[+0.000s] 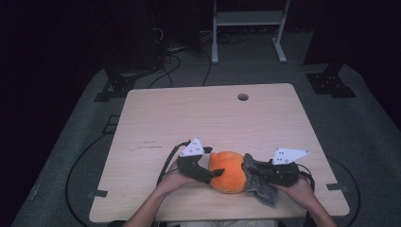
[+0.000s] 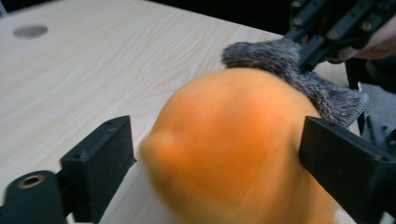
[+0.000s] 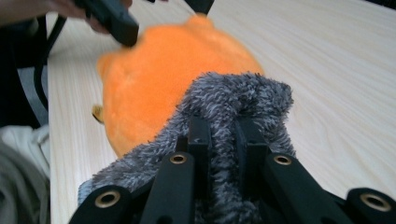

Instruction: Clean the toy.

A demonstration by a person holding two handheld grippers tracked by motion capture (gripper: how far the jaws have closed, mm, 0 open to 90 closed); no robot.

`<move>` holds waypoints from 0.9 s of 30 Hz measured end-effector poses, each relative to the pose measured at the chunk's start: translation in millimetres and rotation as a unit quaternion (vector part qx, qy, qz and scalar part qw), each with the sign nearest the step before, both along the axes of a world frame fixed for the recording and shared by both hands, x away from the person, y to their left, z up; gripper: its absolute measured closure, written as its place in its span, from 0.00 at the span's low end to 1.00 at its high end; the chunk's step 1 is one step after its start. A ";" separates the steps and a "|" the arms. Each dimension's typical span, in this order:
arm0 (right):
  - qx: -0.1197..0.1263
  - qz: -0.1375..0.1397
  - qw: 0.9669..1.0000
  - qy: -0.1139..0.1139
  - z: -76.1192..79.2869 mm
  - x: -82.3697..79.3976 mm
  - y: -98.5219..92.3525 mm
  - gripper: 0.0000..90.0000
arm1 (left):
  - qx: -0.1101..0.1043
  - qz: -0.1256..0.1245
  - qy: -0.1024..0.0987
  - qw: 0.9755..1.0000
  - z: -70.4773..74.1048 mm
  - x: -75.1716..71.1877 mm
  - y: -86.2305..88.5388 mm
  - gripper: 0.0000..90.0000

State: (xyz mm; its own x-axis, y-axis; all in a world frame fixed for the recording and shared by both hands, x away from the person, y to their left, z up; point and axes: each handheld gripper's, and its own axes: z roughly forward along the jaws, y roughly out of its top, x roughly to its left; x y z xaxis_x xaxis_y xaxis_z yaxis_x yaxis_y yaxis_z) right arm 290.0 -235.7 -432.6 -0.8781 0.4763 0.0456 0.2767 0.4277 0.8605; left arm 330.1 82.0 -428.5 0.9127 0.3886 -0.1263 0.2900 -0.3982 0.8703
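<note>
At the near edge of the table (image 1: pixel 156 118), the person's forearms are coming in from below, each hand holding a gripper. The left gripper (image 1: pixel 213 174) is standing with its jaws wide apart on either side of the orange plush toy (image 1: pixel 229 171), the pads not pressing on it. The right gripper (image 1: pixel 251 171) is pinching a fold of the grey fuzzy cloth (image 1: pixel 261 187) between its nearly closed jaws, seen clearly in the right gripper view, where the cloth (image 3: pixel 233 112) is bunching up around the black jaws. The toy is lying near the table's front edge, between the two grippers, with the cloth touching its right side and draping down toward the edge.

The table is showing a pale wood-grain top with rounded corners and a round cable hole (image 1: pixel 243 97) near the far edge. A faint dark mark (image 1: pixel 149 145), too small to read, is sitting left of centre. Beyond, grey carpet (image 1: pixel 369 132) is covering the floor, black cables (image 1: pixel 165 71) are trailing across it, and a white frame (image 1: pixel 248 28) is standing in the dark background.
</note>
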 end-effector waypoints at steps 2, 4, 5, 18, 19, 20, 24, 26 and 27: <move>0.000 0.003 1.000 0.001 -0.8 -1.1 -2.3 0.88 | 0.004 -0.001 0.024 1.000 -3.2 2.8 -2.7 0.07; -0.003 0.003 1.000 -0.003 -0.2 -1.9 -0.7 0.88 | 0.008 -0.014 0.040 0.999 -6.1 3.9 -5.9 0.08; -0.003 0.003 1.000 -0.002 0.9 -1.5 0.2 0.88 | 0.010 -0.021 0.042 0.999 -7.4 3.3 -7.0 0.21; 0.014 -0.002 1.000 -0.026 19.3 7.1 9.4 0.88 | 0.034 -0.031 -0.129 0.991 3.9 -16.0 -19.0 0.47; 0.017 0.000 1.000 -0.018 17.4 8.1 10.3 0.88 | 0.037 -0.034 -0.126 0.991 1.5 -16.2 -16.2 0.47; 0.014 0.003 1.000 -0.012 15.0 8.4 10.4 0.88 | 0.037 -0.033 -0.120 0.992 -1.8 -15.9 -11.9 0.48; 0.001 -0.005 1.000 -0.004 8.1 7.3 5.8 0.88 | 0.035 -0.031 -0.109 0.993 -3.2 -14.5 -9.1 0.47; -0.007 -0.013 1.000 0.009 2.7 7.7 -1.5 0.88 | 0.034 -0.030 -0.109 0.993 -3.1 -14.1 -10.2 0.46; -0.011 -0.018 1.000 0.014 1.1 7.8 -5.4 0.88 | 0.034 -0.031 -0.109 0.993 -3.2 -14.0 -10.3 0.46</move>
